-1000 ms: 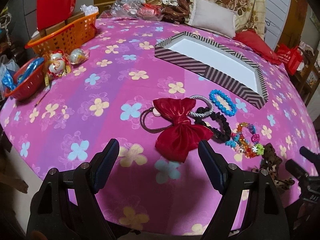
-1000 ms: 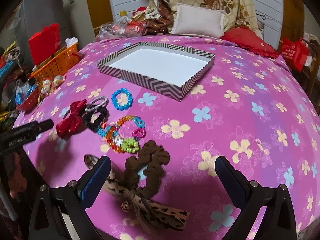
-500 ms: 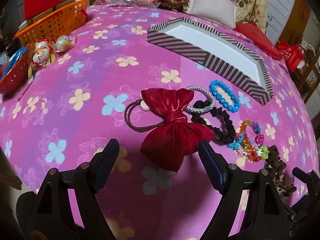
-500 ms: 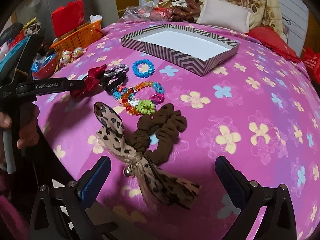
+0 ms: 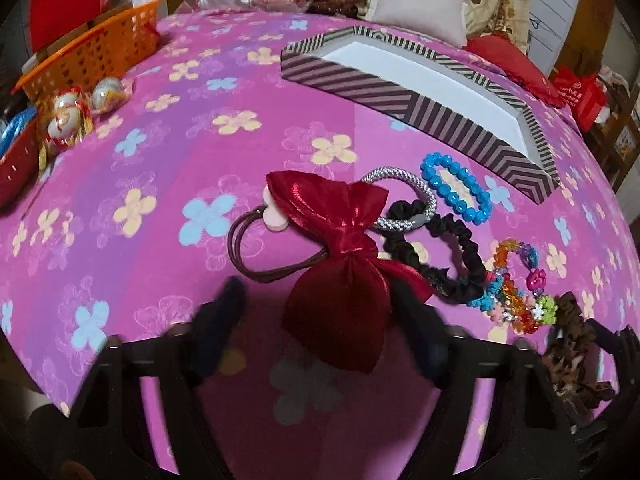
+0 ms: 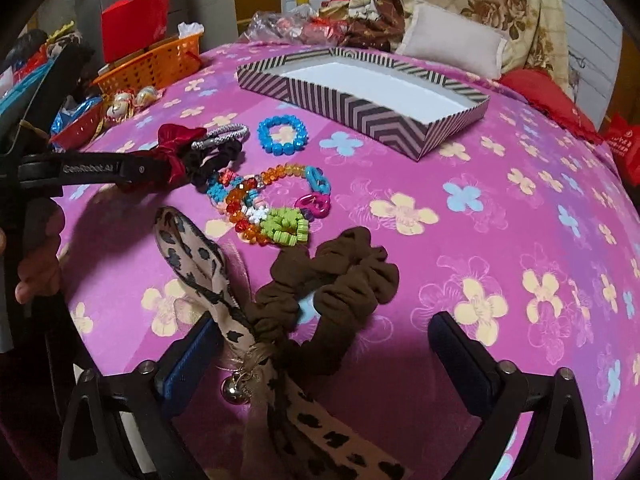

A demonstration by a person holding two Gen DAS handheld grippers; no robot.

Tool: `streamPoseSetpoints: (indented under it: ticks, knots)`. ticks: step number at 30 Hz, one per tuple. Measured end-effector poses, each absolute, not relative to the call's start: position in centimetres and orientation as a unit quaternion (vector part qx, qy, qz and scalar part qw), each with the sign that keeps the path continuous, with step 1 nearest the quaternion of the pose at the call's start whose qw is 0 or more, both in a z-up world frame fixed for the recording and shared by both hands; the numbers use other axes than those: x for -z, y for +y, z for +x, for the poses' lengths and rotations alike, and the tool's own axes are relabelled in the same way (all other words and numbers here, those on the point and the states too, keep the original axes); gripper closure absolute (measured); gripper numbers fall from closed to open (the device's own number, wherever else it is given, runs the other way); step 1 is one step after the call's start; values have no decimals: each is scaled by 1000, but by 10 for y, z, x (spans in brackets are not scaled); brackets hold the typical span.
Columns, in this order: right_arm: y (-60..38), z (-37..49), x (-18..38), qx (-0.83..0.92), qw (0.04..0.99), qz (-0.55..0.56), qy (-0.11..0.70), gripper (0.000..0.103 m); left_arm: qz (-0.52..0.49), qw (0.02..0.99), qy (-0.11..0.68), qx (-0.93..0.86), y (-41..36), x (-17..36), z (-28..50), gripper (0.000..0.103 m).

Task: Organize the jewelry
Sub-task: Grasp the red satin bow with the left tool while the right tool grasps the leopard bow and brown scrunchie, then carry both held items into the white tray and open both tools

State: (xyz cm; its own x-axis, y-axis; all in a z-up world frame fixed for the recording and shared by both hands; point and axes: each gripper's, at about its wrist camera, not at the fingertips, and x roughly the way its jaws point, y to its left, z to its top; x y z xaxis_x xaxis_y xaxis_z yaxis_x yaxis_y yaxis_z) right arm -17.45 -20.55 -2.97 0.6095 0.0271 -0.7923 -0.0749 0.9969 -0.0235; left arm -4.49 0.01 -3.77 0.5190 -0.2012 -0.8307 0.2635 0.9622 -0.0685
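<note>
A red satin bow hair tie (image 5: 344, 272) lies on the pink flowered cloth, its lower lobe between the open jaws of my left gripper (image 5: 320, 320). Beside it lie a silver elastic (image 5: 404, 200), a black scrunchie (image 5: 444, 256), a blue bead bracelet (image 5: 456, 192) and colourful bead bracelets (image 6: 268, 208). A striped box with a white floor (image 6: 360, 92) stands behind them. My right gripper (image 6: 324, 352) is open around a brown scrunchie (image 6: 332, 280) with a leopard-print ribbon (image 6: 200, 264) and a small bell. The left gripper also shows in the right wrist view (image 6: 152, 168), at the bow.
An orange basket (image 5: 92, 56) with a red bag stands at the far left. A red bowl (image 5: 16, 160) and wrapped round ornaments (image 5: 68, 112) lie near the left edge. Pillows and bags are piled at the back. The table edge curves close below both grippers.
Both grippers have moved forward and down. The left jaws now flank the red bow; the right jaws now flank the brown scrunchie and leopard ribbon. Nothing has been picked up.
</note>
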Motion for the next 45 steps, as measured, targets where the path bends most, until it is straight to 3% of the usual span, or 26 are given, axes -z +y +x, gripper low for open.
streamPoseSetpoints:
  ticks: [1, 2, 3, 4, 8, 23, 37, 45]
  knots:
    - [-205, -176, 28, -33, 899, -28, 436, 29, 41, 874, 466, 130, 0, 38, -46, 58]
    - [-205, -176, 26, -32, 901, -31, 432, 48, 42, 875, 465, 130, 0, 37, -45, 65]
    - [-205, -176, 24, -35, 901, -29, 431, 60, 40, 875, 465, 131, 2, 37, -45, 80]
    - [-205, -176, 24, -35, 901, -28, 432, 62, 35, 873, 468, 134, 4, 37, -44, 87]
    - [-205, -177, 21, -46, 899, -14, 436, 71, 20, 870, 473, 137, 11, 34, -46, 90]
    - [-229, -149, -33, -45, 922, 51, 381, 71, 30, 887, 424, 182, 0, -29, -55, 90]
    - [-275, -44, -58, -10, 922, 67, 381, 71, 38, 879, 435, 192, -47, -50, 48, 90]
    - [-285, 24, -42, 4, 913, 53, 405, 71, 56, 873, 457, 163, -63, -30, 125, 90]
